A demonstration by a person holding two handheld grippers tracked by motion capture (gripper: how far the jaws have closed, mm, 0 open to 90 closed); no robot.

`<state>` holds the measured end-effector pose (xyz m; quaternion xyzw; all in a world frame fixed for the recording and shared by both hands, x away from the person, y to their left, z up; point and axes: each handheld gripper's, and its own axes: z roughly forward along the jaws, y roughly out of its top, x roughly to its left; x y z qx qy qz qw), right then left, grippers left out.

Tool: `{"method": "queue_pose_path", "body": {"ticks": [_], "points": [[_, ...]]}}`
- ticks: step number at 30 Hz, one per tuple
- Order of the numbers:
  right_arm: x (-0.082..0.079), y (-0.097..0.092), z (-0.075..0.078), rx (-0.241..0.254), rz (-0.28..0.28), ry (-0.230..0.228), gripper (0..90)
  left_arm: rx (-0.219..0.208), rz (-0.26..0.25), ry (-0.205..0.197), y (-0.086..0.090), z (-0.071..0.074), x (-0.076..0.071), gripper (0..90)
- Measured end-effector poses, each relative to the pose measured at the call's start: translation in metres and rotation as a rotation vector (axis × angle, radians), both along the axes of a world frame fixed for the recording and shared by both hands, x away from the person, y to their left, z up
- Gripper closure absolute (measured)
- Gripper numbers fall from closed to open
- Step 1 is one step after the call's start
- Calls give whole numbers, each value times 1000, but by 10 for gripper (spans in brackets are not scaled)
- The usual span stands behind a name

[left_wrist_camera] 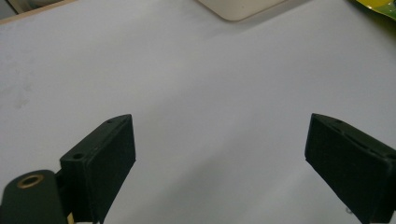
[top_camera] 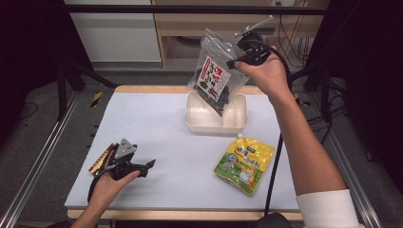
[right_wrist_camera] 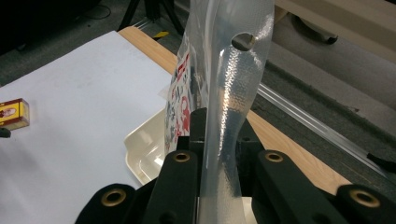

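A clear plastic bag [top_camera: 216,78] with dark contents and a red-and-white label hangs tilted over the cream tray [top_camera: 195,118], its lower corner inside the tray. My right gripper [top_camera: 237,59] is shut on the bag's upper right edge; in the right gripper view the clear sealed strip [right_wrist_camera: 224,116] is pinched between the two black jaws. My left gripper [top_camera: 145,167] rests low near the front left of the white table, open, with bare table between its fingers [left_wrist_camera: 102,163]. A yellow-green pouch [top_camera: 244,164] lies flat on the table in front of the tray.
A small red-and-yellow box [top_camera: 100,159] lies beside the left hand near the table's left edge [right_wrist_camera: 14,113]. Metal frame rails run along both sides. The tray's corner [left_wrist_camera: 238,9] shows far ahead in the left gripper view.
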<state>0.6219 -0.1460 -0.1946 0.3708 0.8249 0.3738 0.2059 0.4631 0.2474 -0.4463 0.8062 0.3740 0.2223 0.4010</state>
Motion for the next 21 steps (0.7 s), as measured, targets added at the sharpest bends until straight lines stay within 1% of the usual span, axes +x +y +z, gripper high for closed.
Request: {"method": "queue_pose_path", "body": {"ticks": [9, 14, 16, 21], "points": [[9, -2, -18, 5, -11, 33, 826, 0, -3, 4, -1, -1, 0, 84], [15, -5, -27, 27, -11, 45, 825, 0, -7, 10, -2, -2, 0, 85], [17, -6, -32, 27, -15, 58, 824, 0, -8, 11, -2, -2, 0, 85], [22, -10, -42, 59, -16, 77, 824, 1, -11, 17, -4, -4, 1, 85]]}}
